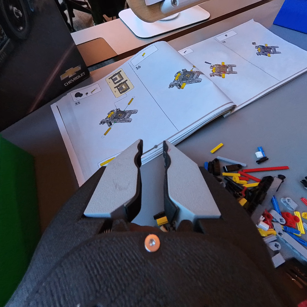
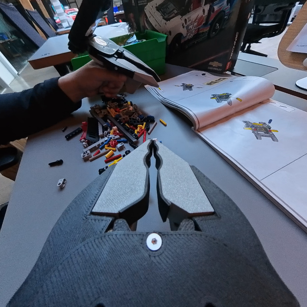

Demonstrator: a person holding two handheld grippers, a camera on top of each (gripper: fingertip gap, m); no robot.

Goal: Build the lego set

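Left gripper (image 1: 153, 142) narrowly parted, empty, over instruction booklet (image 1: 149, 106) edge (bare table beyond), right gripper (image 2: 153, 141) closed, empty, beside loose building-brick pile (image 2: 114, 131).

Left wrist view: green bin (image 1: 15, 199) blurred, cut off at left edge; blue object (image 1: 292, 16) cropped at top right; brick pile (image 1: 265, 199) partly hidden behind gripper body. Right wrist view: instruction booklet (image 2: 249, 149) runs off right edge; toy box (image 2: 199, 33) top cropped.

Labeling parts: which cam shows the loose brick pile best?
Right wrist view: the whole brick pile lies spread on the grey table, unobstructed. The left wrist view catches only one edge of the pile, the rest hidden behind the left gripper.
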